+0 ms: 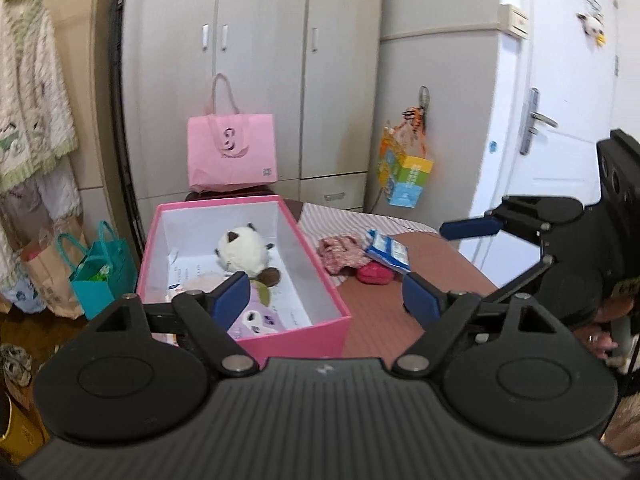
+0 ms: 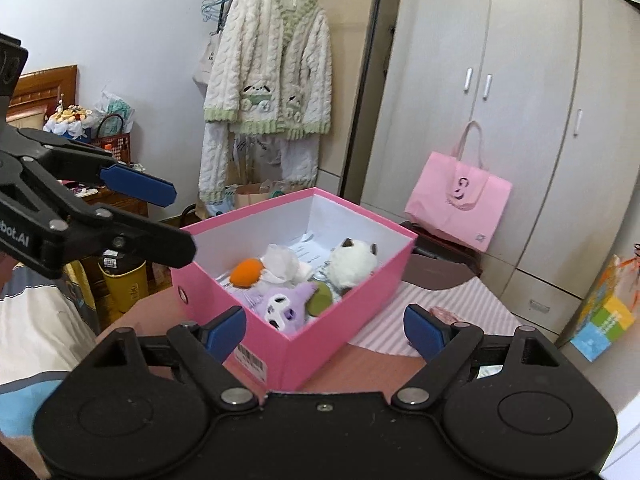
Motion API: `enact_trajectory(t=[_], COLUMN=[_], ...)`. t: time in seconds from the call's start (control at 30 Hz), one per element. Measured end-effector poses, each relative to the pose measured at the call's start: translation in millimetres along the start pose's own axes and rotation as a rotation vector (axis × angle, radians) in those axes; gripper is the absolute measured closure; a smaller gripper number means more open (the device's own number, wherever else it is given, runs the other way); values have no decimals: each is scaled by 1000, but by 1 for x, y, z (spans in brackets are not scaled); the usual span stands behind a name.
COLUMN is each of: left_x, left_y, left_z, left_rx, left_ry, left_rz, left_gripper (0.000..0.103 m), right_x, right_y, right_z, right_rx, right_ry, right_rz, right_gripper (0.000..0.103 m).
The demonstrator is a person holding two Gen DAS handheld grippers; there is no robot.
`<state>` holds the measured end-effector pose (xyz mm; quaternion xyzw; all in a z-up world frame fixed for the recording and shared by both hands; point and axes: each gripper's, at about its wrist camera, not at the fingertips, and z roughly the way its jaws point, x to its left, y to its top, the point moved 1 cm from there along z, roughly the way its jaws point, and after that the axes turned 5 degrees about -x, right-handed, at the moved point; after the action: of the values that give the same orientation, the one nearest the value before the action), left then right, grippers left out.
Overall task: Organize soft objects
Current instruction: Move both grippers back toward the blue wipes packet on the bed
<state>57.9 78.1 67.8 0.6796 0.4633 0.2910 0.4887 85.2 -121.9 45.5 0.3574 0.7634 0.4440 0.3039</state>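
Note:
A pink box (image 1: 320, 292) (image 2: 344, 276) stands on the brown table. Inside lie a white plush cat (image 1: 242, 249) (image 2: 352, 262), a purple plush (image 2: 290, 306) (image 1: 256, 318), an orange-and-white plush (image 2: 248, 272) and a white soft item (image 2: 284, 262). A floral pink cloth (image 1: 340, 250), a blue-white packet (image 1: 388, 252) and a small red pouch (image 1: 374, 274) lie on the table right of the box. My left gripper (image 1: 328, 300) is open and empty over the box's near end. My right gripper (image 2: 326, 330) is open and empty above the box's near corner; it also shows in the left wrist view (image 1: 472, 227).
A pink paper bag (image 1: 232, 154) (image 2: 460, 206) stands behind the box before grey wardrobes. A striped cloth (image 2: 440, 320) covers the table's far end. A colourful bag (image 1: 406, 178) hangs by the white door. A teal bag (image 1: 102, 272) and clothes rack (image 2: 276, 80) stand left.

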Motion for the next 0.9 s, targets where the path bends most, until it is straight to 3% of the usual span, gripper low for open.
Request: enact_trajectory(t=[0.27, 0.43, 0.57, 0.73, 0.9], left_x=[-40, -61, -75, -93, -104], left_y=[-3, 1, 0, -12, -24], left_z=[21, 43, 70, 106, 154], left_rx=[10, 1, 19, -36, 0], left_ry=[-45, -81, -98, -12, -7], left_rz=[46, 47, 28, 42, 50], left_gripper=[10, 7, 7, 7, 9], right_x=[-41, -79, -108, -134, -176], right_y=[-23, -46, -64, -75, -87], right_z=[-28, -26, -23, -16, 2], right_rx=[-46, -23, -42, -64, -55], right_ry=[-109, -203, -195, -285, -231], right_rz=[66, 128, 150, 124, 219], right_gripper=[5, 4, 4, 4, 4])
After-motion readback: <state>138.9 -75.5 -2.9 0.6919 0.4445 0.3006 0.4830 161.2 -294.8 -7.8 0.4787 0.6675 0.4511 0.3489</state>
